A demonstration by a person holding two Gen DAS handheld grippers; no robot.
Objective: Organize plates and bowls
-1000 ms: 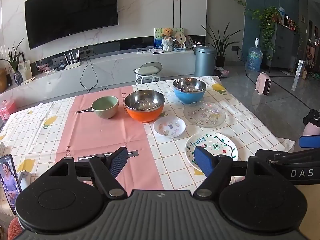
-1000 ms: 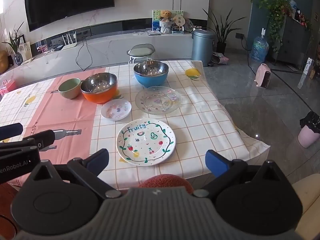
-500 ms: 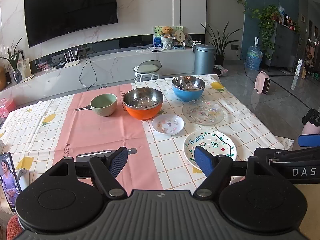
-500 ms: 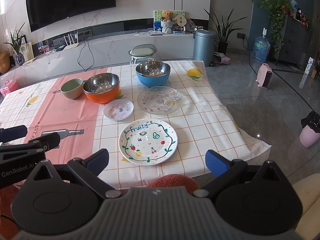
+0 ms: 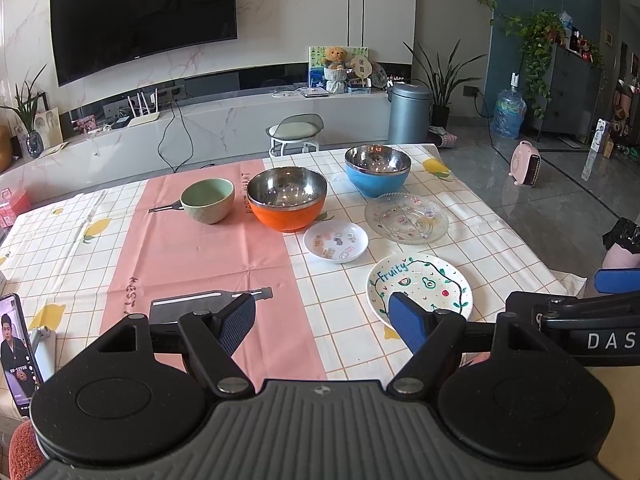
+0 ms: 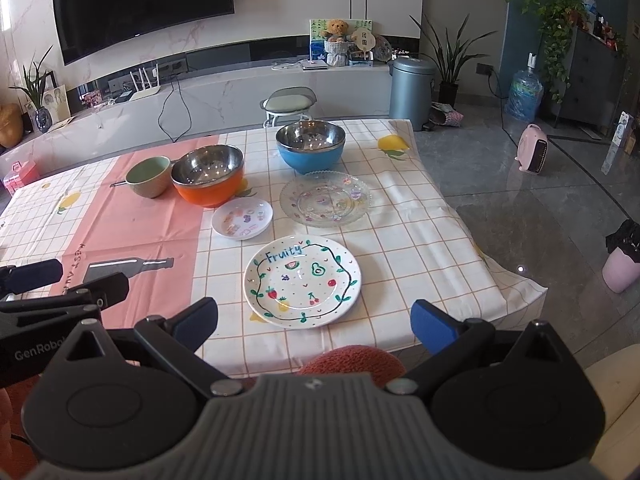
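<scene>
On the table stand a green bowl, an orange steel-lined bowl and a blue steel-lined bowl. A small white plate, a clear glass plate and a white "Fruity" plate lie nearer me. My left gripper is open and empty above the table's near edge. My right gripper is open and empty, just in front of the "Fruity" plate.
The table wears a checked and pink cloth. A phone on a stand is at the near left edge. A stool stands behind the table. The table's right edge drops to a grey floor.
Both grippers have drawn back and risen slightly, so the dishes sit a little farther and higher in view. Nothing on the table has moved.
</scene>
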